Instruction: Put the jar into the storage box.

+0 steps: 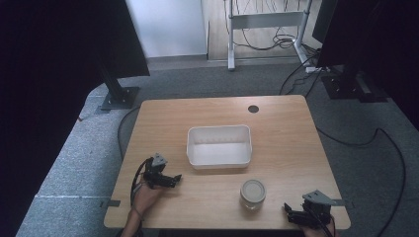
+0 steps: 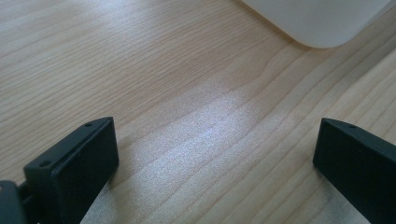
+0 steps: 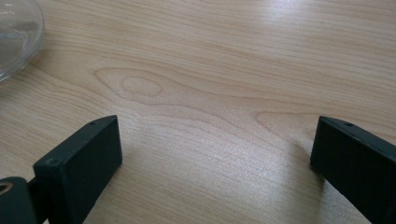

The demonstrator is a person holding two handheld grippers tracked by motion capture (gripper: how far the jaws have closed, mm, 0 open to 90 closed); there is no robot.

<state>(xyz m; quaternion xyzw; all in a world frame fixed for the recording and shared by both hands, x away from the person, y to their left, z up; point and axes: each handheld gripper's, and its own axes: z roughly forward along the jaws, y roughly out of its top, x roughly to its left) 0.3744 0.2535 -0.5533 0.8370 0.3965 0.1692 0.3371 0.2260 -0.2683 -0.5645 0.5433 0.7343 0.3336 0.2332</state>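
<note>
A white rectangular tub (image 1: 219,146) sits empty in the middle of the wooden table (image 1: 276,123). In front of it, toward the right, stands a clear glass jar (image 1: 252,193) with a pale lid. My left gripper (image 1: 176,178) rests low at the front left, pointing right toward the tub, and is open. In the left gripper view its jaws stand wide apart over bare wood, with a corner of the tub (image 2: 322,21) at the top right. My right gripper (image 1: 289,213) lies at the front right edge, open, right of the jar (image 3: 16,37).
A round cable hole (image 1: 253,108) is near the table's far edge. Black stands (image 1: 116,94) and a desk frame (image 1: 264,22) are on the carpet beyond, with cables (image 1: 346,140) trailing on the floor at the right.
</note>
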